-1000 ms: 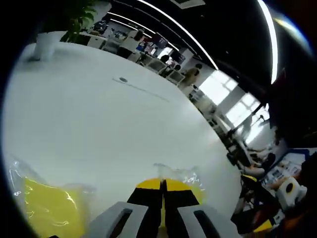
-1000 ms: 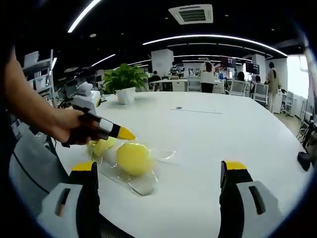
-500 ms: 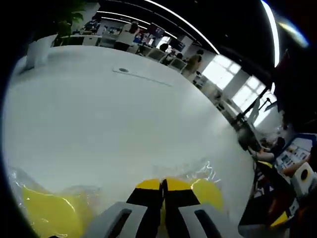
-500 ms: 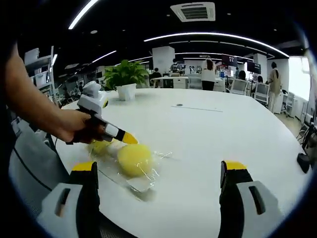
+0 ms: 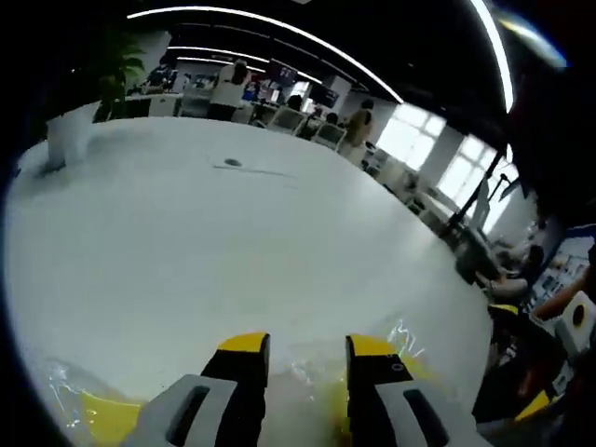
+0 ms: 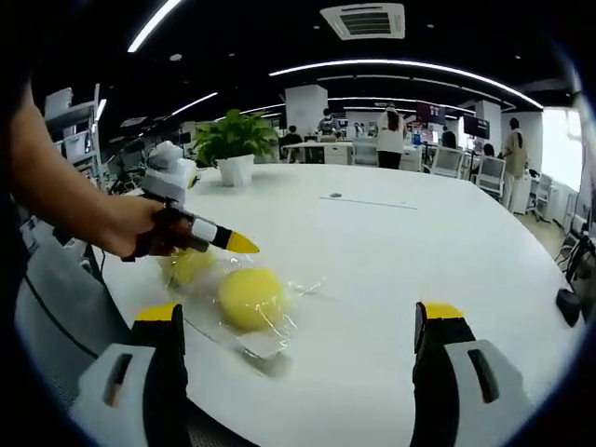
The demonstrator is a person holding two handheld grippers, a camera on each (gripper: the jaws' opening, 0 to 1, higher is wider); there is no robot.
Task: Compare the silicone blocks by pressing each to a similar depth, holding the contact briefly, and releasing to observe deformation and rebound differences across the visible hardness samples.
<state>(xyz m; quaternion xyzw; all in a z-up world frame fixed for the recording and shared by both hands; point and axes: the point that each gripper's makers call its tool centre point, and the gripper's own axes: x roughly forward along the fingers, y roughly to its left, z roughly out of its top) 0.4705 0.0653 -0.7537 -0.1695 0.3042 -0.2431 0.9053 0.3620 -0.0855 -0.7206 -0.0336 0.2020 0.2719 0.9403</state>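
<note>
1. The yellow silicone blocks [image 6: 250,298] lie in a clear plastic wrap [image 6: 270,340] on the white table [image 6: 391,270], at about 8 o'clock in the right gripper view. A rounder one sits nearer the camera and a second one [image 6: 186,265] just behind it, under the hand.
2. The left gripper [image 6: 228,243] hangs just above the farther block with its yellow tips close over it. I judge this the release part of a press, lifted so the rebound can show.
3. In the left gripper view its own jaws stand a little apart, with nothing between them. The tips [image 5: 303,346] point down at the wrap [image 5: 402,337], and yellow shows at 7 o'clock [image 5: 102,417] and beside the right jaw.
4. The right gripper [image 6: 303,321] is spread wide and empty, its jaws framing the scene from 7 and 5 o'clock. It seems to be kept back as an onlooker, well apart from the blocks.
5. The person's hand [image 6: 140,233] grips the left tool from 9 o'clock.
6. The wrap glares and creases, so the blocks' edges blur. Whether the tips touch the block I cannot tell. In the left gripper view the blocks are cut off at the bottom, so perhaps more samples lie there.
7. A potted plant [image 6: 235,149] stands at the table's far side, at 11 o'clock.
</note>
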